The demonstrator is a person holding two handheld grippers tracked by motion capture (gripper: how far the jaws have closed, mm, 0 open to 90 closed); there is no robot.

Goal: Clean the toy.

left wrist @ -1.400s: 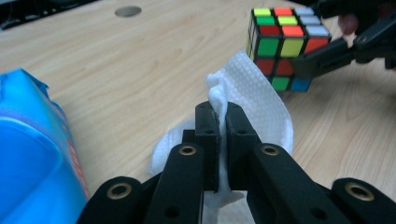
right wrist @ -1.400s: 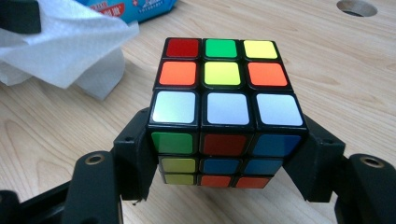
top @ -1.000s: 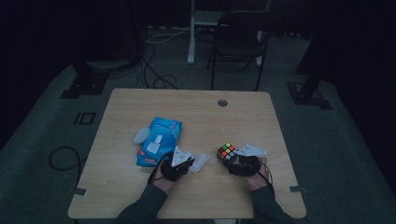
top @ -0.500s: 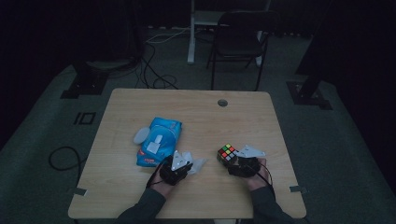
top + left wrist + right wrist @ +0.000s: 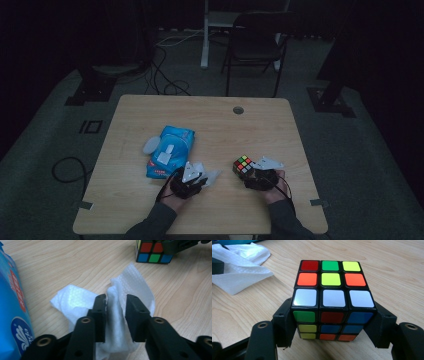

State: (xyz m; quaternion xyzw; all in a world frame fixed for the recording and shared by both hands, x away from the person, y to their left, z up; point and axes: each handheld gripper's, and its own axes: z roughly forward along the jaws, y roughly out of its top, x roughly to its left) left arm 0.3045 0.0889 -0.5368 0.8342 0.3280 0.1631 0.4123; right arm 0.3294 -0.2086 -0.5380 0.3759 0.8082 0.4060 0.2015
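A crumpled white wipe (image 5: 75, 300) lies on the wooden table (image 5: 210, 120) in front of the person's left hand. My left gripper (image 5: 115, 302) has just been opening: its jaws stand a little apart with a fold of the wipe (image 5: 212, 175) loose between them. It shows in the high view as the left gripper (image 5: 199, 179). My right gripper (image 5: 332, 315) is shut on a Rubik's cube (image 5: 330, 297), one jaw on each side, and the cube rests on the table. In the high view, the cube (image 5: 243, 164) sits just ahead of the right gripper (image 5: 251, 172).
A blue pack of wet wipes (image 5: 169, 150) lies left of the left gripper, with a small white piece (image 5: 150, 146) at its left edge. The pack (image 5: 12, 302) is close beside my left jaw. A cable hole (image 5: 238, 110) sits near the table's far edge, and a chair (image 5: 255, 45) stands beyond.
The left gripper and the wipe have shifted slightly near the front of the table. The right gripper and the cube have stayed where they were.
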